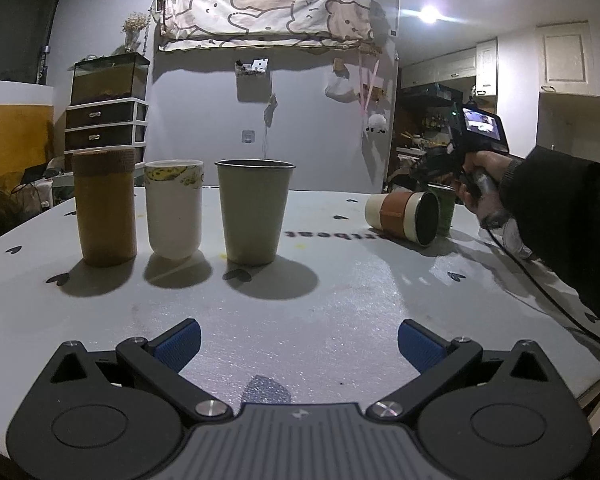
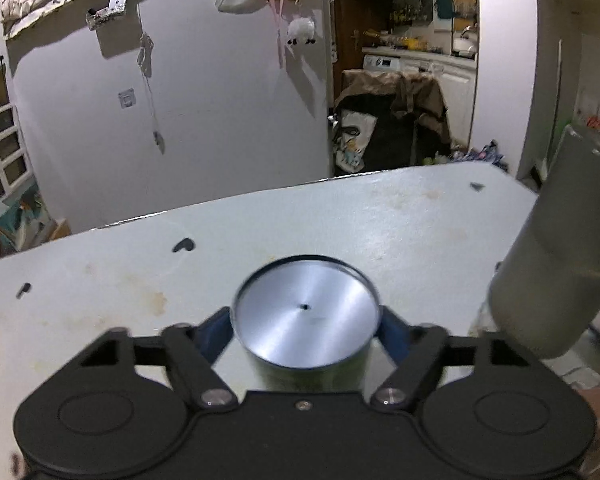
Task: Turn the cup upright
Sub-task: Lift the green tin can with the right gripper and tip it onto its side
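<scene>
A green metal cup [image 2: 306, 320] stands upside down on the white table [image 2: 100, 280], its shiny steel base facing up. My right gripper [image 2: 306, 332] is shut on it, blue pads pressed to both sides. In the left wrist view the same green cup [image 1: 446, 208] shows at the far right, partly hidden behind a white cup with a brown sleeve [image 1: 404, 218] that lies on its side. My left gripper [image 1: 298, 346] is open and empty, low over the table's near part.
Three upright cups stand in a row: a tall brown one [image 1: 106, 206], a white patterned one [image 1: 174, 208] and a beige one [image 1: 254, 212]. A grey cylinder [image 2: 560, 256] stands close at right of my right gripper. The table's far edge [image 2: 340, 178] is near.
</scene>
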`<act>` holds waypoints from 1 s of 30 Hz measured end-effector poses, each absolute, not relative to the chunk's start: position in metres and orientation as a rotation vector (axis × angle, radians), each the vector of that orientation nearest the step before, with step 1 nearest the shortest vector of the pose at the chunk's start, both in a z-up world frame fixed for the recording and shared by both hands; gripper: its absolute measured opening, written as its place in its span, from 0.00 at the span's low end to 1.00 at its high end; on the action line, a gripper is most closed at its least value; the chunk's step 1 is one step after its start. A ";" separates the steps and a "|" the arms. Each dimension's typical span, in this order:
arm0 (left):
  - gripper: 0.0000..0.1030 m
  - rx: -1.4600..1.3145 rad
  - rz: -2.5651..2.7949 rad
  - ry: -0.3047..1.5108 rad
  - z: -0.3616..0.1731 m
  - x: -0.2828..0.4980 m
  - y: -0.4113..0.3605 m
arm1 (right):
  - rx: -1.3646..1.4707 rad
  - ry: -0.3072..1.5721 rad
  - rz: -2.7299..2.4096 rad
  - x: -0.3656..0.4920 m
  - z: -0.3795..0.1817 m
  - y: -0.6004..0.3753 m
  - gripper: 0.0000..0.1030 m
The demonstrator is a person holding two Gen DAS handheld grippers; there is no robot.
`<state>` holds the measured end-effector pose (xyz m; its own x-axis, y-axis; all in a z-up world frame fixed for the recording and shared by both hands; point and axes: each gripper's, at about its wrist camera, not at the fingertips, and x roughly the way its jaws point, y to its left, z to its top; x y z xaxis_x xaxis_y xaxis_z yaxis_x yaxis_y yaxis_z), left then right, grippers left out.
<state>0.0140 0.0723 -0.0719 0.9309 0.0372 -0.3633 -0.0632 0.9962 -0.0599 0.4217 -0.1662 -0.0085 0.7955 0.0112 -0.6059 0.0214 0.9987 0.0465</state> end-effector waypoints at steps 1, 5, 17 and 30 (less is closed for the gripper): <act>1.00 -0.075 0.053 0.370 -0.071 0.014 0.073 | 0.039 0.652 0.001 0.418 -0.007 -0.167 0.72; 1.00 -0.087 0.047 0.364 -0.069 0.011 0.074 | -0.014 0.625 -0.027 0.398 0.004 -0.176 0.72; 1.00 -0.079 -0.040 0.347 -0.061 0.001 0.055 | -0.049 0.591 0.210 0.245 0.033 -0.192 0.72; 1.00 0.011 -0.217 0.424 -0.055 0.024 0.015 | -0.106 0.670 0.552 0.146 0.007 -0.150 0.72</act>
<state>0.0243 0.0147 -0.0552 0.8887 -0.2064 -0.4095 0.2110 0.9769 -0.0347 0.1460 -0.1498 0.0072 0.6467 0.4505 -0.6155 -0.5174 0.8520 0.0801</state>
